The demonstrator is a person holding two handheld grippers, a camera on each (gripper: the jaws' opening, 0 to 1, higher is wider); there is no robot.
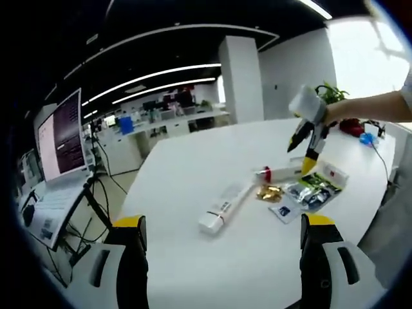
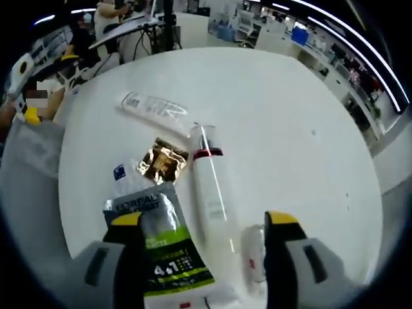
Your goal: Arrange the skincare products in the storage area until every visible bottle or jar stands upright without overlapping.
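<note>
With jaws wide and empty, the right hand-held gripper (image 2: 203, 235) should descend squarely astride the lying white bottle (image 2: 211, 187), avoiding the green sachet (image 2: 164, 248) alongside.

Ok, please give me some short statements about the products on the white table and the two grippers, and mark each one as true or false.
1. The long white tube with the red band lies flat on the white table. True.
2. The right gripper is shut on that tube. False: its jaws stand open, apart on either side of the tube.
3. The gold sachet lies beside the green and grey packet. True.
4. The left gripper holds the flat white tube. False: its jaws are open and hold nothing; that tube lies on the table ahead.
5. All products stand upright. False: the ones in view lie flat.
</note>
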